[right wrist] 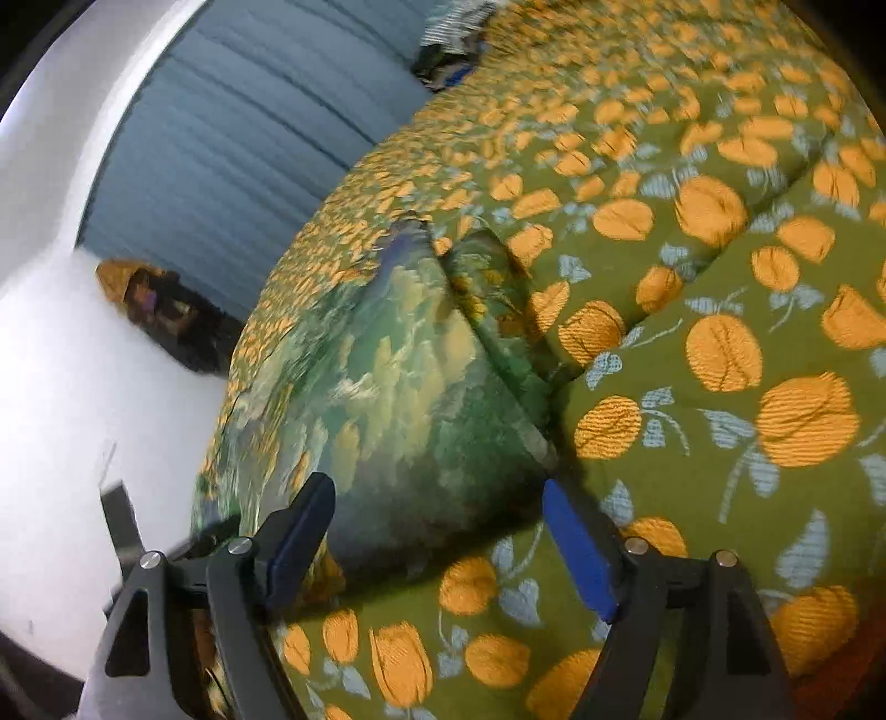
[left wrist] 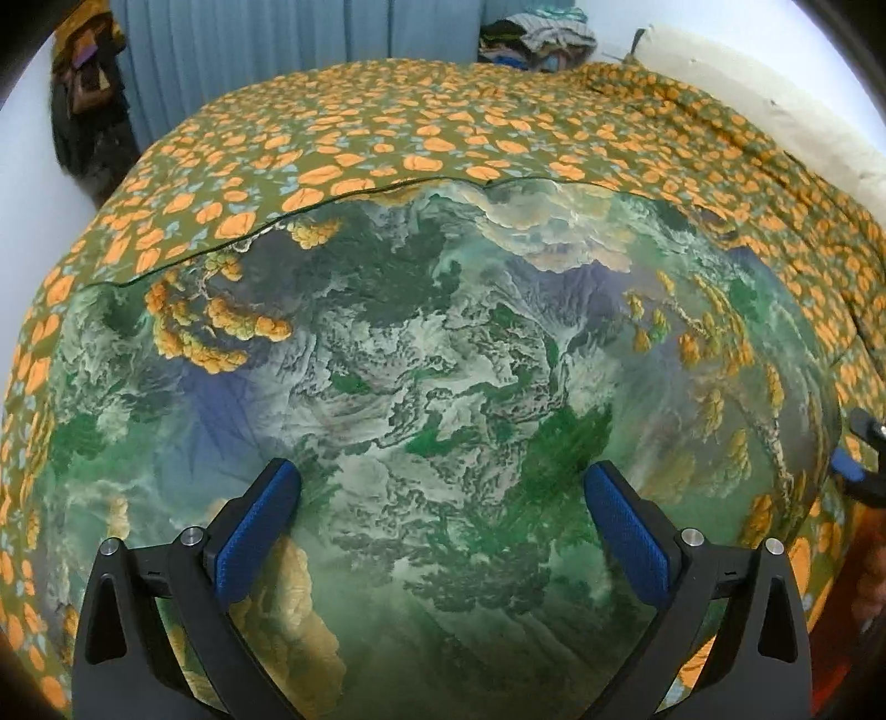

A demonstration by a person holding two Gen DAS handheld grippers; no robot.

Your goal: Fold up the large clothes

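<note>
A large green garment printed with a mountain landscape (left wrist: 443, 354) lay spread flat on a bed covered by an olive bedspread with orange tulips (left wrist: 387, 133). In the left wrist view the garment filled the middle of the frame, its dark-piped far edge running from 9 o'clock up to about 1 o'clock, with the bedspread showing beyond it.

The left claw (left wrist: 443, 509) hung over the near part of the garment with its blue-padded fingers (left wrist: 260, 526) spread wide, nothing between them. At 3 o'clock, at the frame's edge, part of the right claw (left wrist: 858, 465) showed beside the garment's right border.

In the right wrist view, which was tilted and blurred, the garment (right wrist: 398, 387) lay from the centre out to 9 o'clock, its right-hand edge raised in a fold against the bedspread (right wrist: 720, 360). The right claw (right wrist: 437, 548) was spread apart as well, gripping nothing, and the garment's near corner sat between its fingers; whether they touched the cloth could not be told.

A blue curtain (left wrist: 277, 50) hung at 12 o'clock behind the bed, with a heap of clothes (left wrist: 531, 39) to its right.
</note>
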